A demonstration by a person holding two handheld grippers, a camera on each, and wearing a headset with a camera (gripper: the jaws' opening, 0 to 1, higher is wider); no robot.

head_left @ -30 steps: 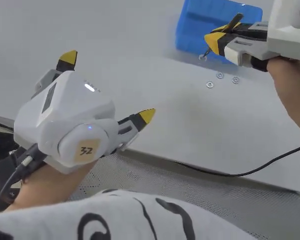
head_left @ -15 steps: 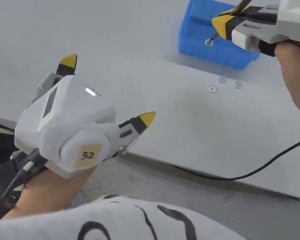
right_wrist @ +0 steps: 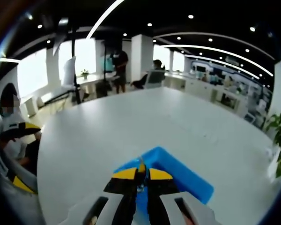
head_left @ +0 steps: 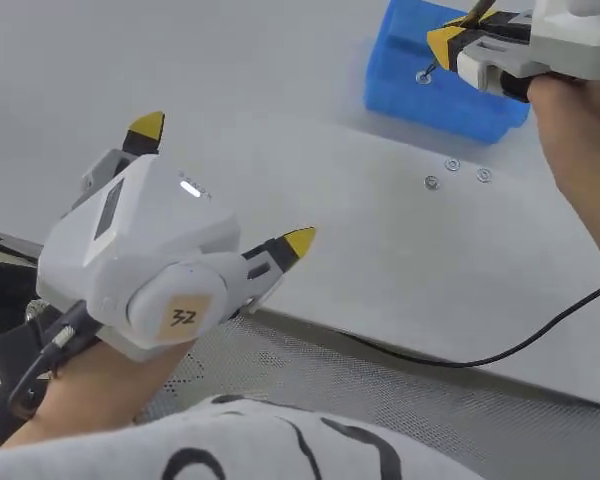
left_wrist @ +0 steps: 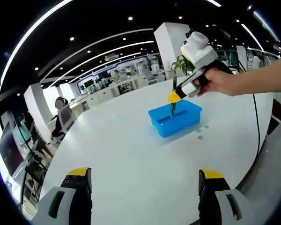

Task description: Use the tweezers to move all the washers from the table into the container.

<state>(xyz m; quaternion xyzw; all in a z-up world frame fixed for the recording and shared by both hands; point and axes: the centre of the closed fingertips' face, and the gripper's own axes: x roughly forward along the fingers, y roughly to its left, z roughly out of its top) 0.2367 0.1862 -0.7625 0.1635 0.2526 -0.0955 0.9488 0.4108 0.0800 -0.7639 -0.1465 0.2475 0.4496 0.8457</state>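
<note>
Right gripper point(head_left: 450, 45) jaws clamped on tweezers point(left_wrist: 172, 107); tweezer tips pinch washer point(head_left: 423, 77) just over blue container point(head_left: 435, 100), below and ahead of jaws. Three more washers point(head_left: 452, 164) loose on white table point(head_left: 310, 190) just beside container. Left gripper point(head_left: 222, 184) jaws spread wide, nothing between, near table edge. Open-plan office, ceiling spotlights, white pillars
</note>
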